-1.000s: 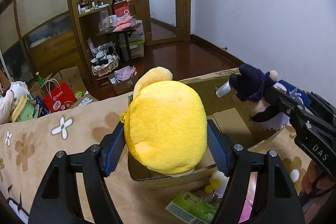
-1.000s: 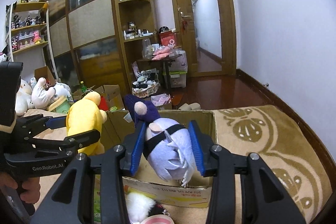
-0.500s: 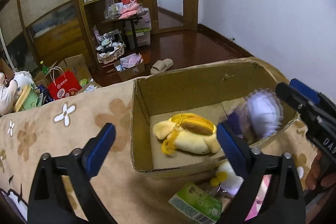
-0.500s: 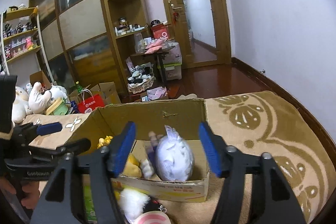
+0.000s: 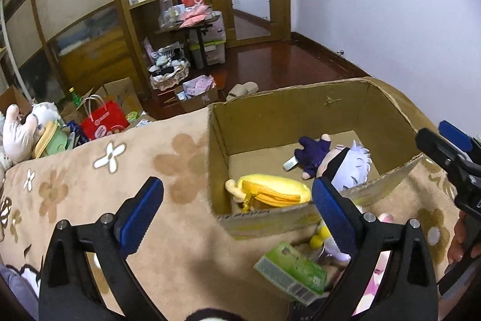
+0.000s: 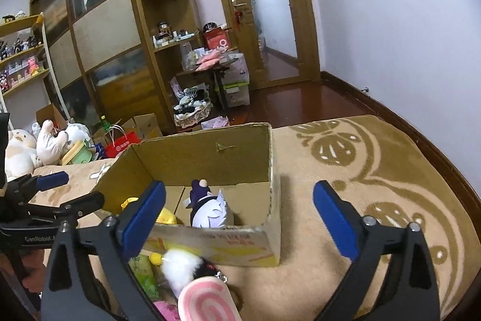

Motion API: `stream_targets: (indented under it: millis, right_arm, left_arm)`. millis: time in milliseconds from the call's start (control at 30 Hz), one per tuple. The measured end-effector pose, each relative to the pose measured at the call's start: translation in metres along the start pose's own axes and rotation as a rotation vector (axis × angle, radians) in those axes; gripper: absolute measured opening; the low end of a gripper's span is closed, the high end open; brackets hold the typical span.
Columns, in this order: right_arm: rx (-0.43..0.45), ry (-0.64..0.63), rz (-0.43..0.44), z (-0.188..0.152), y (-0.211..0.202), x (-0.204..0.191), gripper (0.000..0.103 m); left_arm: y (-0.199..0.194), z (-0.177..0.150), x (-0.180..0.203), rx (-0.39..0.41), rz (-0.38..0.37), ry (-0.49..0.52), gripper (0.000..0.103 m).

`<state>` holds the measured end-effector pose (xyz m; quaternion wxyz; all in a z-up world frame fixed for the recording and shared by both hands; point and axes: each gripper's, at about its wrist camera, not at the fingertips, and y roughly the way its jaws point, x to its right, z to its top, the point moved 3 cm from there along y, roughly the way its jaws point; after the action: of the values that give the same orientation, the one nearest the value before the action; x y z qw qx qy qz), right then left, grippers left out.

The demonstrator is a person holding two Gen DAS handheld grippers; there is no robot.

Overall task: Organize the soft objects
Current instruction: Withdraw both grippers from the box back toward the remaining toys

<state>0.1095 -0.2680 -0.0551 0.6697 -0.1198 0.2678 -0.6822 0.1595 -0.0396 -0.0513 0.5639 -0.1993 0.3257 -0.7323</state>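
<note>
The left gripper [image 5: 237,212] has its 2 blue fingers spread wide apart, and nothing is between them. It hangs over the near edge of the cardboard box [image 5: 288,110]. The right gripper [image 6: 239,211] is wide apart too and holds nothing. It hangs over the near right corner of the box.

The box sits on a tan blanket [image 5: 90,179] with flowers on it. 2 soft toys lie inside the box. The yellow toy [image 5: 273,193] lies flat by the near wall, close to the left corner. The doll [image 5: 333,160] with white hair and a dark purple body lies just beside it, nearer the right side. They look close, but I cannot tell if they touch.

Just outside the near wall of the box, a green pack [image 5: 290,271] lies on the blanket. A white fluffy toy [image 6: 180,263] and a pink swirl toy [image 6: 207,301] lie there too
</note>
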Motion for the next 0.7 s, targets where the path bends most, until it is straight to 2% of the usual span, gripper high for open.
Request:
stream_targets:
  millis: [367, 433, 500, 700]
  right_arm:
    - [-0.028, -0.024, -0.002, -0.013, -0.035, -0.013, 0.103]
    - [-0.038, -0.022, -0.005, -0.017, -0.040, -0.016, 0.103]
    - [-0.053, -0.008, 0.003, -0.022, -0.046, -0.019, 0.103]
    - [-0.116, -0.021, -0.004, -0.044, -0.060, -0.032, 0.103]
  left_arm:
    - [-0.034, -0.025, 0.003, -0.082, 0.020, 0.032, 0.098]
    - [-0.039, -0.029, 0.004, -0.107, -0.007, 0.010, 0.098]
    - [-0.046, -0.035, 0.004, -0.126, -0.032, -0.017, 0.098]
    - [-0.061, -0.047, 0.008, -0.153, -0.014, 0.000, 0.098]
